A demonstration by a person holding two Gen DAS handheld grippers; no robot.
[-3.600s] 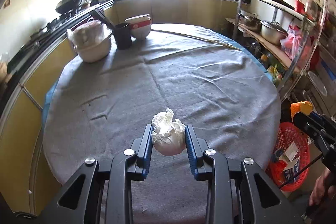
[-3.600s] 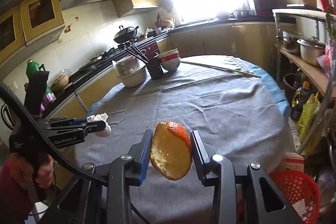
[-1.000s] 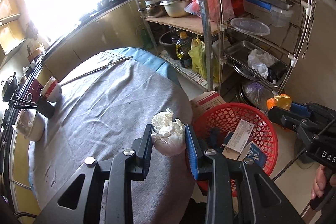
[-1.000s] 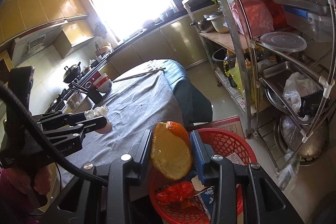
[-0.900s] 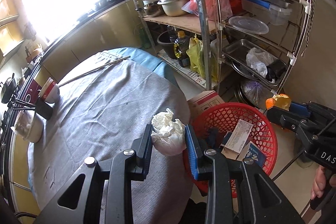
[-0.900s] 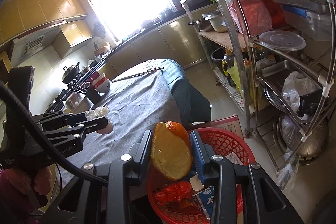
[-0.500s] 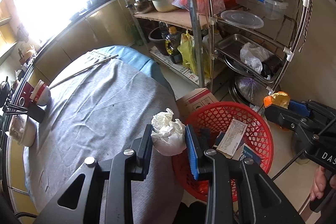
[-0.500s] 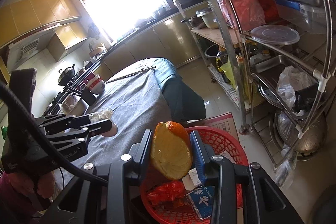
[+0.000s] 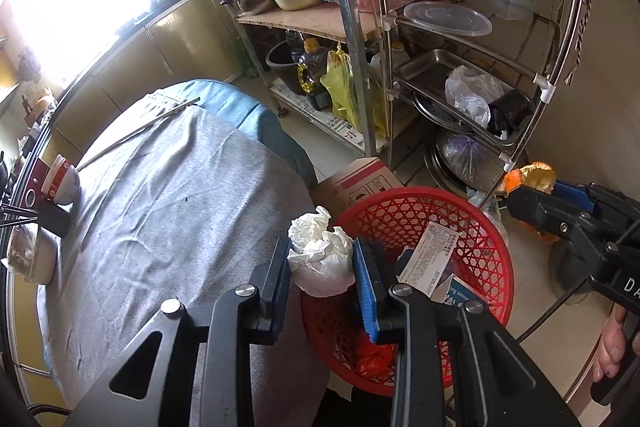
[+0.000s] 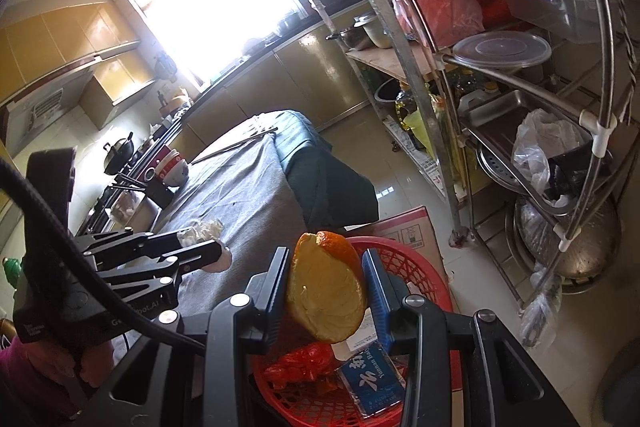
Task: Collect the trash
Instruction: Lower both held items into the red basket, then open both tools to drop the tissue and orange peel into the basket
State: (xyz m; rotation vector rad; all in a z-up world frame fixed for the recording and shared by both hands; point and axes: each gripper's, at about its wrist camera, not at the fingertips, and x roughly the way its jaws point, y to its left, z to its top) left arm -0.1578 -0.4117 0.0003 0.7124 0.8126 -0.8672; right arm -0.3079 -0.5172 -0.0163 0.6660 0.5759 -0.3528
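Observation:
My left gripper [image 9: 322, 255] is shut on a crumpled white tissue ball [image 9: 320, 259], held at the table's edge, just left of a red mesh trash basket [image 9: 404, 215] on the floor. My right gripper [image 10: 326, 281] is shut on an orange peel [image 10: 326, 291], held over the same basket [image 10: 404, 263]. The basket holds a red wrapper [image 10: 304, 363], a blue packet [image 10: 370, 375] and a paper slip [image 9: 428, 251]. The right gripper with the peel [image 9: 532, 179] shows at the right of the left wrist view; the left gripper [image 10: 204, 239] shows at the left of the right wrist view.
A grey-clothed round table [image 9: 168, 211] carries bowls [image 9: 64, 179] and a black cup at its far side. A metal rack [image 9: 368, 39] with pots, trays and bags stands close behind the basket. A cardboard box [image 9: 360, 179] lies between them.
Both grippers swung from over the table toward the floor basket. The basket now looms larger and closer under both, with tissue and peel still held.

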